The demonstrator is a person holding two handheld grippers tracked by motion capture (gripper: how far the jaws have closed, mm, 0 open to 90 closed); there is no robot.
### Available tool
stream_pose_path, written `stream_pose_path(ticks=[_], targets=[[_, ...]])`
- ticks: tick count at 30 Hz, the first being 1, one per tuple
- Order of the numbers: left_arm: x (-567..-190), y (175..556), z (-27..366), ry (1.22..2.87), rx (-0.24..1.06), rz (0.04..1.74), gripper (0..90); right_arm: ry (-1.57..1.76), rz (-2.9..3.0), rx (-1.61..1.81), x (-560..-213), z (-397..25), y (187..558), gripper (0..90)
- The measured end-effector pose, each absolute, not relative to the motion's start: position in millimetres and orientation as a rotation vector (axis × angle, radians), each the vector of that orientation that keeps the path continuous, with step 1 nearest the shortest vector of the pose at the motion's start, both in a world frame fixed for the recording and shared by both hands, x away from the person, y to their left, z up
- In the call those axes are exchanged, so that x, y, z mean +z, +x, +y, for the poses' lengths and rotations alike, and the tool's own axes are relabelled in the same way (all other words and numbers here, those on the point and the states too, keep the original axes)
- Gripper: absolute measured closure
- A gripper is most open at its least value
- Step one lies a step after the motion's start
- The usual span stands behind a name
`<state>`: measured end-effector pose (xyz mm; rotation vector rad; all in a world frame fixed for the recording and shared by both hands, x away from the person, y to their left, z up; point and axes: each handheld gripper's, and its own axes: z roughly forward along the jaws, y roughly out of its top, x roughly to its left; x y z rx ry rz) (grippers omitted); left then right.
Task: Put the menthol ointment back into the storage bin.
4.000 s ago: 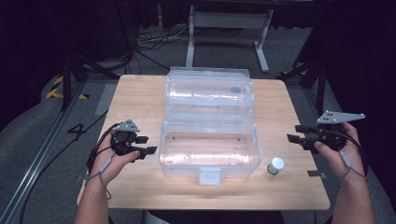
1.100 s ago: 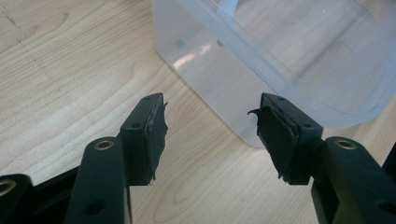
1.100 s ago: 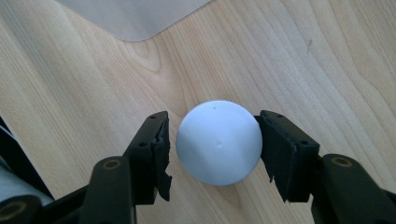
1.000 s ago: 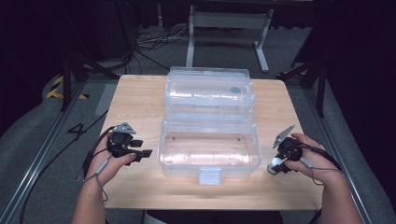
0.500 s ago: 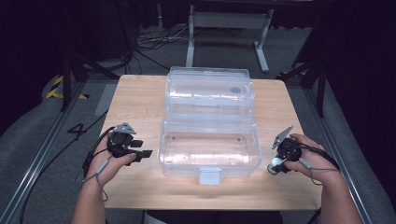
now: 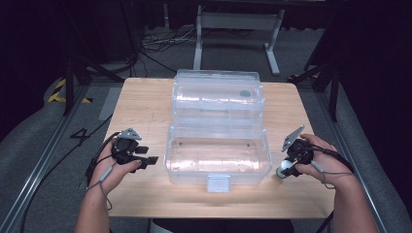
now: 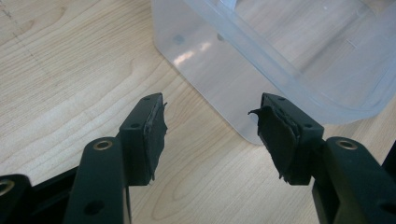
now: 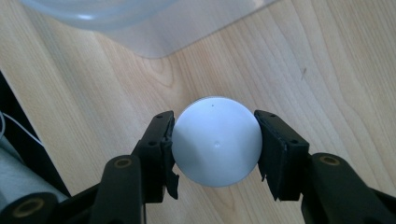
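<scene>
Since four seconds ago, right tool (image 8: 214, 148) has dropped beside the open clear box (image 6: 217, 150), clamping the small white-capped jar (image 8: 215, 141) for lifting; left tool (image 7: 208, 133) waits agape.

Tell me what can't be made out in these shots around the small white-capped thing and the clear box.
- White-capped item: right gripper view is top-down, so the round cap hides its body; in the high view it is too small, partly behind the right hand-held gripper.
- Clear box: frame edges crop it in both gripper views.
- Dark spot on the box lid: too small to identify.
</scene>
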<state>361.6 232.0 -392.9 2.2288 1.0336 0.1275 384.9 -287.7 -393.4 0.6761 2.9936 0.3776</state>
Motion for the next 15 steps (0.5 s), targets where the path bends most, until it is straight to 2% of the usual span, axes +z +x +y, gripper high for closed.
stream_pose_path(ticks=[15], targets=[[-394, 362, 236, 2.226, 0.137, 1.045, 42.2, 0.579, 3.004, 0.367, -364, -274, 389, 50.5]])
